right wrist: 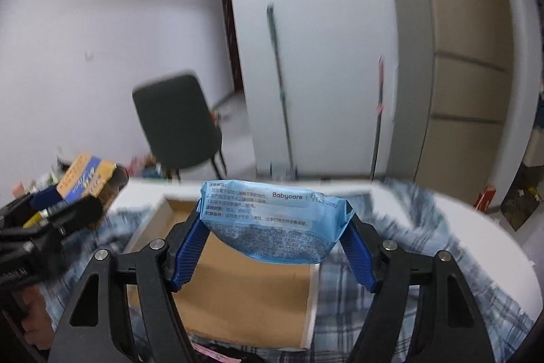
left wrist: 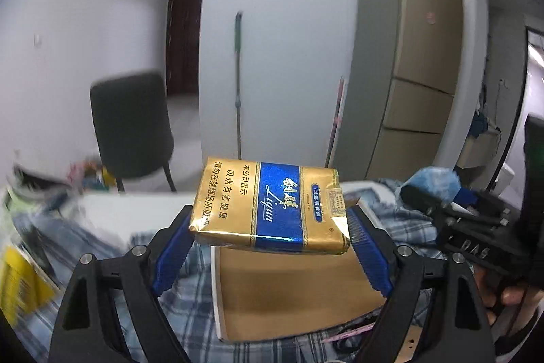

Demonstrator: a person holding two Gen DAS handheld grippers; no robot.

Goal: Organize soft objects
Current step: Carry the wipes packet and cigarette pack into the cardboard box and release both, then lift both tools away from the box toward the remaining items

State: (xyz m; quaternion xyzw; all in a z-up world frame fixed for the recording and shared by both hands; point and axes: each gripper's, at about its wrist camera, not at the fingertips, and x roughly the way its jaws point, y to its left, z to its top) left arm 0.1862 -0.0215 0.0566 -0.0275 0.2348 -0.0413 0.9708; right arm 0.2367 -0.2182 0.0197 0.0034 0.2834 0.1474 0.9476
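My left gripper is shut on a gold and blue soft cigarette pack, held flat in the air between its blue pads. Below the pack lies a shallow white-rimmed box with a brown cardboard floor. My right gripper is shut on a light blue Babycare wipes pack, which sags between the pads above the same box. In the right wrist view the left gripper with the cigarette pack shows at far left. In the left wrist view the right gripper and the blue pack show at far right.
The box rests on a blue plaid cloth spread over a white table. A dark chair stands behind the table. A mop leans on the white wall beside a beige cabinet. Blurred clutter lies at the table's left.
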